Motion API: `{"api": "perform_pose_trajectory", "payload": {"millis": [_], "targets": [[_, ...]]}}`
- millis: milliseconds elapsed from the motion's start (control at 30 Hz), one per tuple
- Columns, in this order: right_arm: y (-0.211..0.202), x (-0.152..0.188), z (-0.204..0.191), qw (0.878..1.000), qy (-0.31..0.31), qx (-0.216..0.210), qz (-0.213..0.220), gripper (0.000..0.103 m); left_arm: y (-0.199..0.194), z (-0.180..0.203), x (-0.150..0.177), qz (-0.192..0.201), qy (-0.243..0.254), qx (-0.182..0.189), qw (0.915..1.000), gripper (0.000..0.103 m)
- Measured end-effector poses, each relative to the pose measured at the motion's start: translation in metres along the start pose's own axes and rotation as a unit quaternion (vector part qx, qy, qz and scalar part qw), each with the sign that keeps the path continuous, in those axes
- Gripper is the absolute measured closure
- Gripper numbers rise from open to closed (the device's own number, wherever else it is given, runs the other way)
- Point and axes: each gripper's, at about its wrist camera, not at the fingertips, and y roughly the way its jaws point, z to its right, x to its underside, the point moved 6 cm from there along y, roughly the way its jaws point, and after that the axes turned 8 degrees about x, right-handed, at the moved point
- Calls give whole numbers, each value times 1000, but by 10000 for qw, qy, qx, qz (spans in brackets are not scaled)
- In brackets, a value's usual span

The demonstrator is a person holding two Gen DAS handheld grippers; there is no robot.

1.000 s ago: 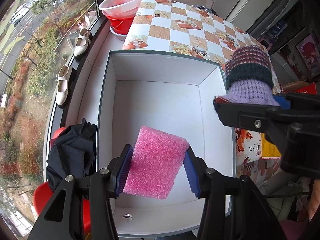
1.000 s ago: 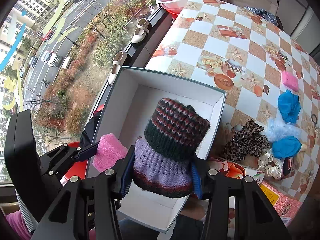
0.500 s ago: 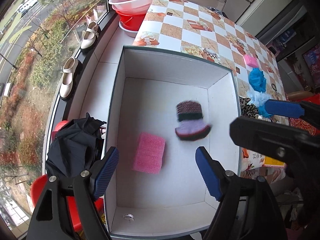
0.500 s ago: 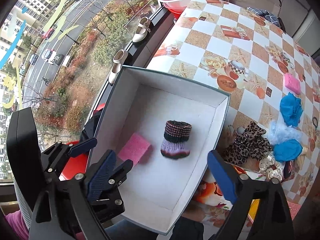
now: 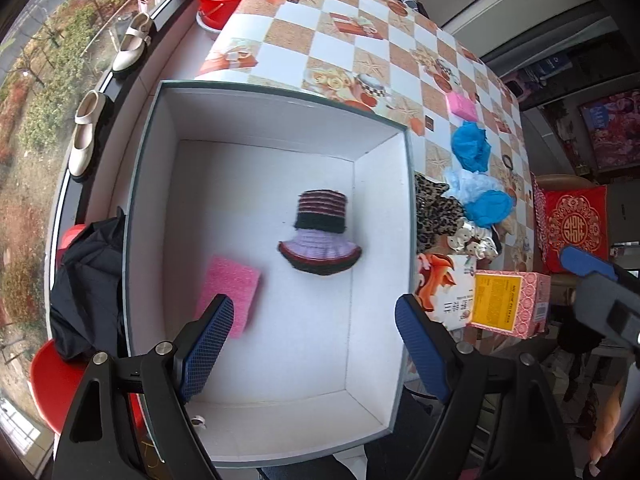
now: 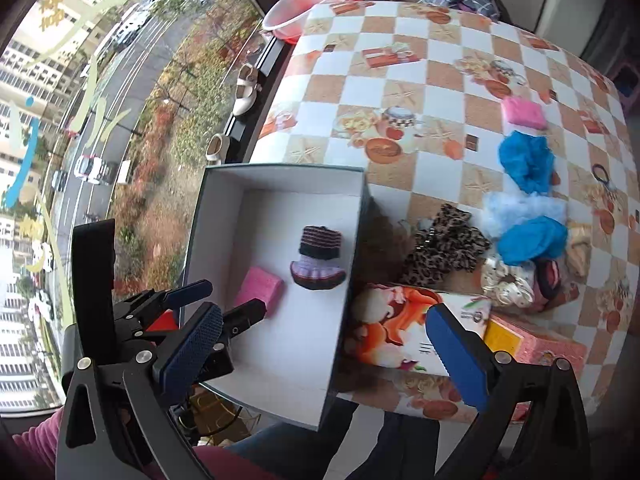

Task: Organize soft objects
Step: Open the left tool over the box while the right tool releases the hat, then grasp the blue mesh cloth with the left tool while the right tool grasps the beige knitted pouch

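The knitted hat (image 5: 318,232) is coarse ribbed wool, and the pink sponge (image 5: 230,294) is porous matt foam. The box (image 5: 380,208) looks like smooth matt white card, and the tablecloth (image 6: 440,92) is glossy.

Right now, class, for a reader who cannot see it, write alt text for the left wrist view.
A white box on a checkered table holds a striped knitted hat and a pink foam sponge lying apart on its floor. The open left gripper hovers over it, empty. To the right of the box lie blue, leopard-print and pink soft items.
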Motion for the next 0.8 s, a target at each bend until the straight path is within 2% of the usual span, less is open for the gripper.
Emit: {"api": "perform_pose_trajectory", "payload": {"millis": [100, 200, 333, 567, 667, 800], "targets": [[-27, 2, 46, 9985, 510, 79, 199, 0, 6, 17, -4, -265, -57, 206, 9994, 18], [-52, 3, 102, 9933, 1037, 260, 430, 0, 7, 37, -11, -296, 24, 248, 9993, 18], [-57, 6, 184, 9826, 1717, 555, 432, 0, 11, 64, -20, -309, 55, 229, 9992, 17], [14, 16, 297, 9698, 2305, 754, -255, 0, 28, 105, -35, -489, -201, 78, 9986, 17], [52, 19, 327, 9682, 2300, 785, -599, 0, 43, 125, -48, -553, -51, -303, 9980, 18], [98, 14, 345, 9716, 1981, 862, -969, 0, 76, 150, -78, -673, 83, -613, 9958, 18]]}}
